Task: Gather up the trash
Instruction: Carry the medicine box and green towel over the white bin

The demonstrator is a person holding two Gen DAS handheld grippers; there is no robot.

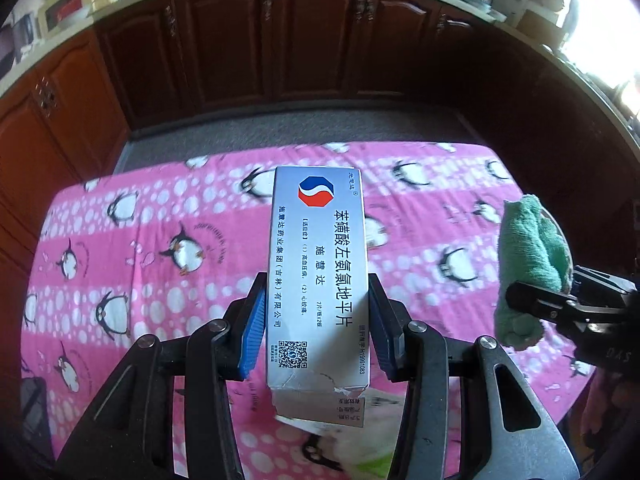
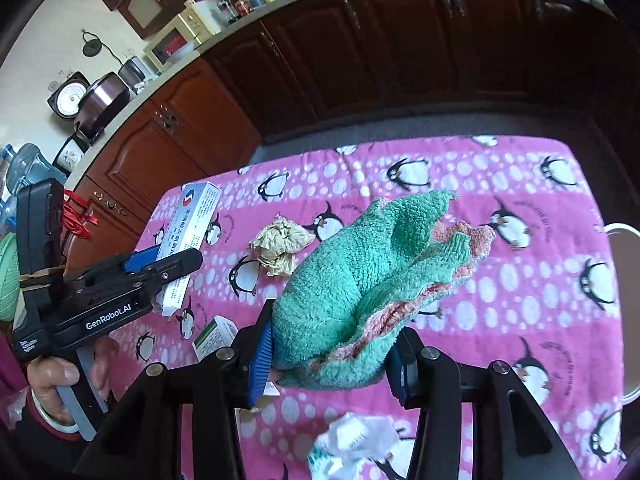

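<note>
My left gripper (image 1: 316, 332) is shut on a long silver medicine box (image 1: 316, 260), its blue pads pressed on both long sides. The box hangs above the pink penguin tablecloth (image 1: 120, 280), its torn end nearest the camera. My right gripper (image 2: 328, 364) is shut on a bunched green towel (image 2: 352, 280) with a pink underside, lifted off the table. In the right wrist view, the left gripper (image 2: 176, 252) and its box (image 2: 188, 224) are at the left. In the left wrist view, the right gripper (image 1: 536, 292) and towel (image 1: 528, 248) are at the right edge.
On the tablecloth (image 2: 520, 280) lie a crumpled brown paper (image 2: 280, 244), a small green-and-white box (image 2: 214, 338) and a crumpled white wrapper (image 2: 352, 444). A white rim (image 2: 620, 232) shows at the table's right edge. Dark wooden cabinets (image 1: 320, 48) stand beyond the table. A hand (image 2: 52, 384) holds the left gripper.
</note>
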